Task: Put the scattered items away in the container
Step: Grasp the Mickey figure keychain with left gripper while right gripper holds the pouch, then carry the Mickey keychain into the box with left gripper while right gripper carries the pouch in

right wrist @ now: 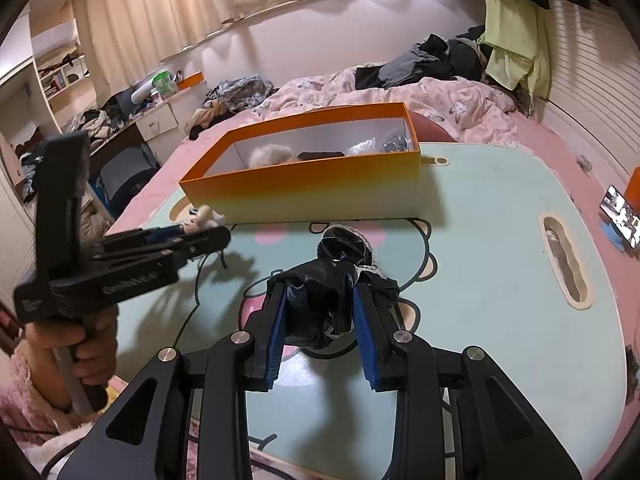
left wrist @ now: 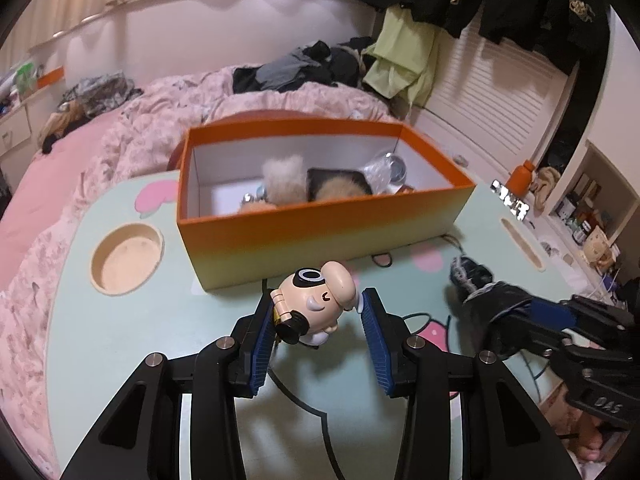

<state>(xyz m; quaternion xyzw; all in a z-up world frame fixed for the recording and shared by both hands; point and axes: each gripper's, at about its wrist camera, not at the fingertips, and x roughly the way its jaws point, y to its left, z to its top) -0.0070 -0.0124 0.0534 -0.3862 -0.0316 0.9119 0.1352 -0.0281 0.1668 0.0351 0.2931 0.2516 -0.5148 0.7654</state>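
Note:
My left gripper (left wrist: 318, 304) is shut on a cream toy figure (left wrist: 316, 300) with a black eye patch, held just above the green table (left wrist: 132, 332) in front of the orange box (left wrist: 320, 236). The box holds fluffy items (left wrist: 282, 180), a dark tray and a shiny wrapped object (left wrist: 386, 170). My right gripper (right wrist: 318, 300) is shut on a black crumpled cloth with lace trim (right wrist: 332, 280), which partly rests on the table. The box (right wrist: 312, 188) lies beyond it. The left gripper and toy (right wrist: 202, 216) show at the left in the right wrist view.
The table (right wrist: 500, 280) has a round cup recess (left wrist: 126, 258) at the left and an oval slot (right wrist: 564, 264) at the right. A phone (right wrist: 622, 220) lies at the right edge. A pink bed with piled clothes (left wrist: 304, 68) lies behind.

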